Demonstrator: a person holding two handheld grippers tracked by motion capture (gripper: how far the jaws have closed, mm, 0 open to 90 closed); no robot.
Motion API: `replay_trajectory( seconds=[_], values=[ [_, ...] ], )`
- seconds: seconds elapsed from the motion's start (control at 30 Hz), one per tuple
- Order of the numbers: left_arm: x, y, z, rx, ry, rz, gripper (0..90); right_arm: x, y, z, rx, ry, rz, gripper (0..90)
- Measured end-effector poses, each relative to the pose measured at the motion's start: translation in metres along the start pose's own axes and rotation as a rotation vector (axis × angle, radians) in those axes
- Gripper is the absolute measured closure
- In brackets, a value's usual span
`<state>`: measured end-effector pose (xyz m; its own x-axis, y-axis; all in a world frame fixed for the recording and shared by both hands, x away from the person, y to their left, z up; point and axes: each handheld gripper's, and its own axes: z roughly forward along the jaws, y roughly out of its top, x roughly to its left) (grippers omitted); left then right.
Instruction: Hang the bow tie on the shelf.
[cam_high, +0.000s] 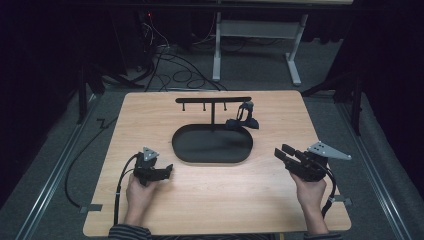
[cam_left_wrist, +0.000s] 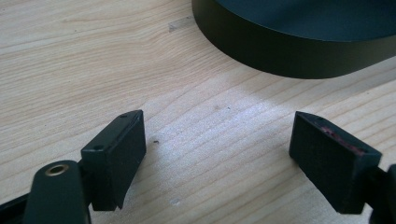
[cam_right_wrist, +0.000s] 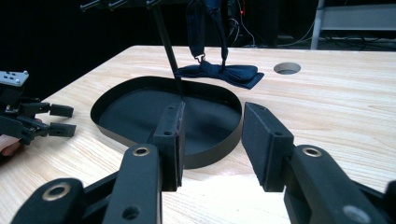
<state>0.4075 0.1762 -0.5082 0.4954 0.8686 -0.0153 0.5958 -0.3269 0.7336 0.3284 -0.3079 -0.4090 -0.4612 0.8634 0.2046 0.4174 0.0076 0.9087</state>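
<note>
On the left, our left gripper (cam_high: 167, 170) rests low over the wooden table (cam_high: 210, 205), jaws spread wide with nothing between them, just short of the black oval tray (cam_high: 181, 150). Out of the tray's far side rises a T-shaped stand (cam_high: 214, 102). From its right end a dark bow tie (cam_right_wrist: 219, 74) hangs by its strap, the bow itself lying on the table and the tray's rim. On the right, our right gripper (cam_high: 281, 152) points toward it, jaws about half open and empty. We judge the tie is the thing to take. We should bring the right gripper in level, keep it clear of the post, and close on the bow's knot.
</note>
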Motion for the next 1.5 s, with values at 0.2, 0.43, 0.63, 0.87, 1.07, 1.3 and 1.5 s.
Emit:
replay_trajectory(
  seconds=[0.2, 0.43, 0.63, 0.87, 1.07, 1.3, 1.5],
  values=[
    [0.000, 0.000, 0.000, 0.000, 0.000, 0.000, 19.1, 0.002, -0.003, 0.004, 0.009, 0.005, 0.001, 61.4],
    [0.000, 0.000, 0.000, 0.000, 0.000, 0.000, 19.1, 0.007, -0.006, 0.012, 0.024, 0.018, -0.003, 61.4],
    [0.000, 0.000, 0.000, 0.000, 0.000, 0.000, 19.1, 0.010, -0.009, 0.018, 0.039, 0.024, -0.008, 61.5],
    [0.000, 0.000, 0.000, 0.001, 0.000, 0.000, 19.1, 0.012, -0.015, 0.027, 0.059, 0.025, -0.004, 61.6],
    [0.000, 0.000, 0.000, 0.000, 0.000, 0.000, 19.1, 0.016, -0.016, 0.034, 0.074, 0.029, -0.020, 61.7],
    [0.000, 0.000, 0.000, 0.001, 0.000, 0.001, 19.1, 0.019, -0.018, 0.042, 0.084, 0.036, -0.022, 61.8],
    [0.000, 0.000, 0.000, 0.001, 0.000, 0.001, 19.1, 0.022, -0.022, 0.050, 0.109, 0.036, -0.031, 61.9]
  ],
)
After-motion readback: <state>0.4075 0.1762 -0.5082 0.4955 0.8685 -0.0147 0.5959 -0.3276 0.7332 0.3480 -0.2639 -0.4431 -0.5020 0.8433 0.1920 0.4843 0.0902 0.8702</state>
